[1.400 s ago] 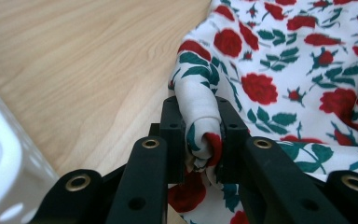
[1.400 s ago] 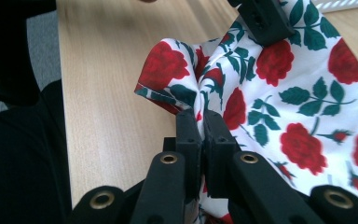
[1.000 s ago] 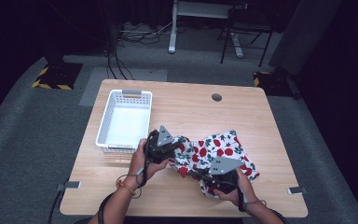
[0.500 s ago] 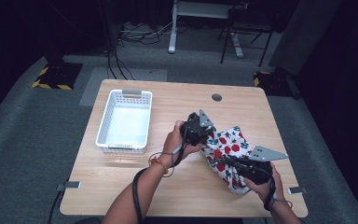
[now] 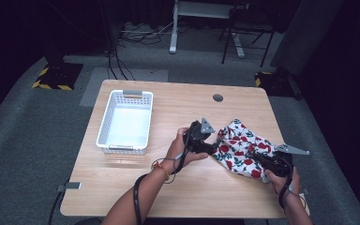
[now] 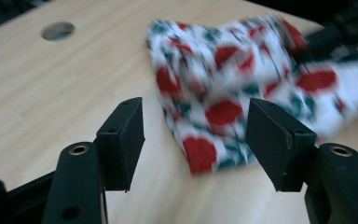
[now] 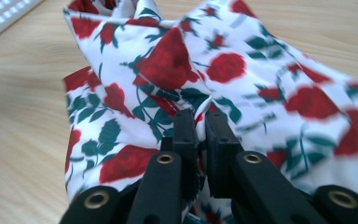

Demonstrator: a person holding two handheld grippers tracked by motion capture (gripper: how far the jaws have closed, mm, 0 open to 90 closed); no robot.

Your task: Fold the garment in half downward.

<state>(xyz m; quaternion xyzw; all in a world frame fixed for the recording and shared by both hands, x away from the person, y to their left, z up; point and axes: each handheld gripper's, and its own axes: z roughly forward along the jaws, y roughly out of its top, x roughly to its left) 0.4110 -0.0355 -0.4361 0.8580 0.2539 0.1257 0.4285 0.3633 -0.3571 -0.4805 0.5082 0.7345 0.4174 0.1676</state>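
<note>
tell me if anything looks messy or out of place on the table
The rose-print cloth lies bunched and creased at the table's right side, one fold pinched in the right gripper. The white basket sits square.

You get a brightly lit table (image 5: pixel 178 187) against dark surroundings; the floral cloth (image 6: pixel 223 84) blurs with motion, and near jaws look soft.

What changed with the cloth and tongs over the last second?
The left tongs have just opened, letting go of the rose-print cloth. The right tongs, shut on the cloth, dragged it toward the table's right edge. The white basket stayed put.
</note>
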